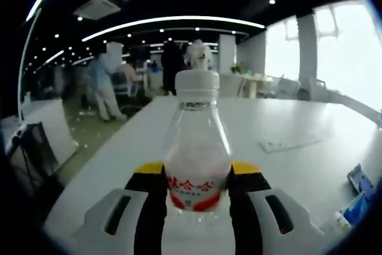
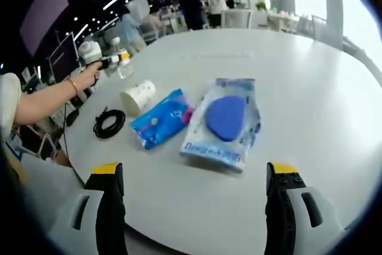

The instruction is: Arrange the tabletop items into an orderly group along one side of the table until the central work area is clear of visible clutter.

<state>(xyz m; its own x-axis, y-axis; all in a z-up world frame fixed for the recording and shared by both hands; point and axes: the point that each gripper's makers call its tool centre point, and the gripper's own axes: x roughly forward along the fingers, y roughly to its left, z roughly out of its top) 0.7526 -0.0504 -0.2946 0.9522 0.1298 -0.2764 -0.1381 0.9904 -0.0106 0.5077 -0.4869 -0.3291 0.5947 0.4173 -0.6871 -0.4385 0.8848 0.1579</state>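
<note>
A clear plastic bottle (image 1: 196, 147) with a white cap and a red label stands upright between the yellow-tipped jaws of my left gripper (image 1: 197, 170), which is shut on it near the table's left edge. In the right gripper view the same bottle (image 2: 123, 64) and left gripper (image 2: 109, 61) sit at the far left, held by a person's hand. My right gripper (image 2: 194, 170) is wide open over the near edge, holding nothing. Beyond it lie a large blue-and-clear packet (image 2: 225, 122), a smaller blue pack (image 2: 161, 118), a white paper cup (image 2: 138, 95) on its side and a coiled black cable (image 2: 109, 123).
The white table (image 2: 310, 88) stretches bare to the right and far side. A flat pale strip (image 1: 287, 144) lies on it, and blue packets (image 1: 362, 184) sit at the right edge. People, desks and monitors stand beyond the table. A person's forearm (image 2: 48, 101) reaches in from the left.
</note>
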